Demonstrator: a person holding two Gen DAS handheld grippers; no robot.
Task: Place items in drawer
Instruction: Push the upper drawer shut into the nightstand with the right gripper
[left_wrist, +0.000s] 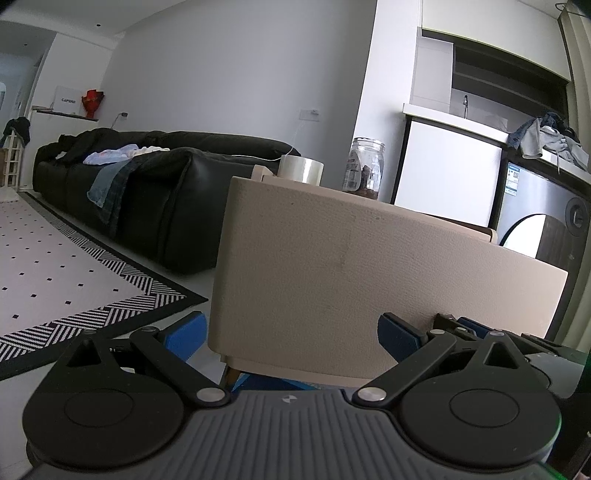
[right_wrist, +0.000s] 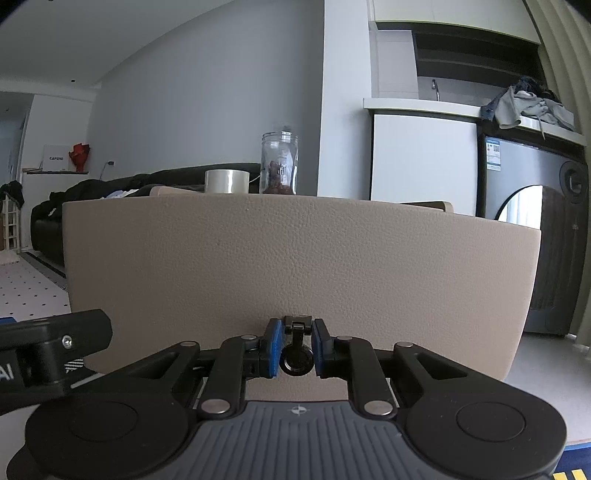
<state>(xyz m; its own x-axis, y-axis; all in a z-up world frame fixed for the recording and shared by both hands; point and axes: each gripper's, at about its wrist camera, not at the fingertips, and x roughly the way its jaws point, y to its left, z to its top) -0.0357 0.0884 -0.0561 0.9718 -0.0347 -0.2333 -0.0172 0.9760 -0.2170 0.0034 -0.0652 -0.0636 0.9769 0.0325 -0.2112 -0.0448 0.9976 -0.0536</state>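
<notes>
A beige textured drawer front fills the middle of both views. Its small black ring pull hangs at the lower edge, and my right gripper is shut on the pull with the blue pads on either side of it. My left gripper is open and wide, low at the drawer front's left lower corner, holding nothing. On the cabinet top behind stand a clear tape roll and a glass jar with brown contents. The drawer's inside is hidden.
A black sofa with clothes on it lies to the left, beside a black-and-white patterned rug. To the right stand a white cabinet and a washing machine with laundry piled on top.
</notes>
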